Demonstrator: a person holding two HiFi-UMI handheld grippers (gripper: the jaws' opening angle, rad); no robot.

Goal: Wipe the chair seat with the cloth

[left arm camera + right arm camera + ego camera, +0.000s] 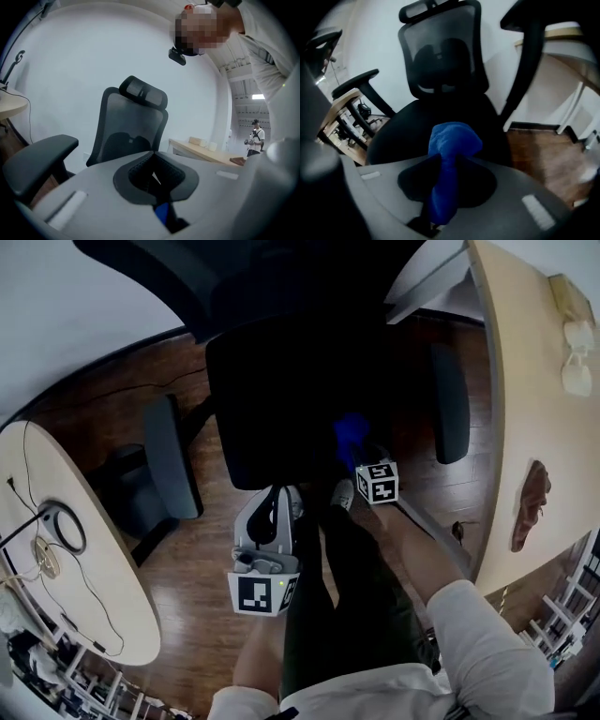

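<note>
Head view, looking steeply down on a black office chair. The chair seat [272, 399] fills the centre, flanked by two dark armrests [172, 460], on a wooden floor [202, 559]. A rounded tabletop [103, 587] with cables lies at the left, and a second tabletop [525, 371] runs along the right.

The right tongs [361, 457], with the marker cube [377, 481] just behind them, reach over the front right part of the seat. Their jaws pinch a blue cloth [351, 432]. In the right gripper view the right tongs [447, 176] are closed on the cloth [452, 145]. It runs as a narrow band between the dark pads and bunches into a rounded wad beyond the tips. The wad sits over the chair seat [403, 126], in front of the mesh backrest [440, 51]. Whether it touches the seat cannot be told.

The left tongs [281, 495] point at the front edge of the seat, near the middle, well apart from the cloth. In the left gripper view the left tongs [153, 176] are pressed together with only a sliver of light between the pads. They grip nothing. Beyond them stand the backrest [133, 129], the headrest [143, 92] and one armrest [37, 157]. A person [255, 137] stands far off at the right.
</note>
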